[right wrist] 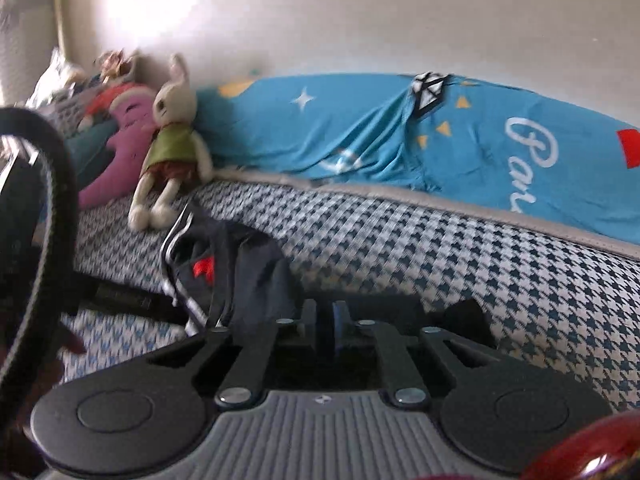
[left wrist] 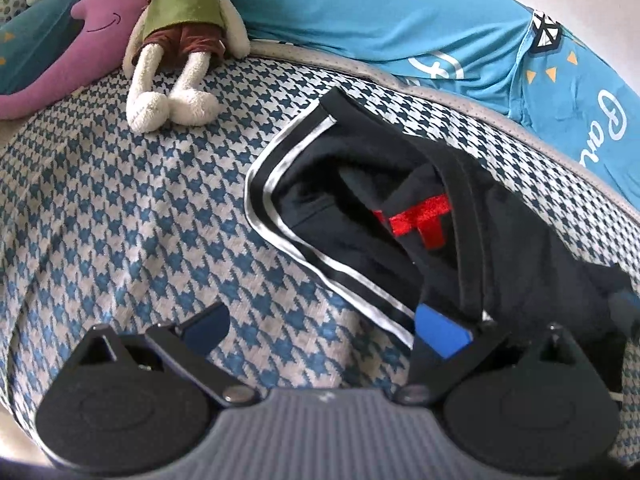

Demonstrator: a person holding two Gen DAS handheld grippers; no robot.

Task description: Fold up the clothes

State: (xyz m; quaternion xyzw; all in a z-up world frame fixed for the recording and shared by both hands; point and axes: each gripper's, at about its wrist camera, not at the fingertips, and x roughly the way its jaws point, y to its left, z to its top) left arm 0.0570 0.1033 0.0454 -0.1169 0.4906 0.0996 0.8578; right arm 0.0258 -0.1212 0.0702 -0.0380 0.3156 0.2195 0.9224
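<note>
On the houndstooth bed cover [left wrist: 120,220] the black garment with white-striped trim [left wrist: 360,216] lies at two o'clock from the left gripper [left wrist: 332,328], long axis running ten to four; those fingers gape empty, while the right gripper [right wrist: 326,316] pinches its cloth.

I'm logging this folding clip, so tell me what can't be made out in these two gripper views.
- Right wrist: whether the right gripper pinches the dark garment; its closed fingers hide the contact.
- Left wrist: the garment's right part, cut off by the frame edge.
- Red label text: too small.
</note>
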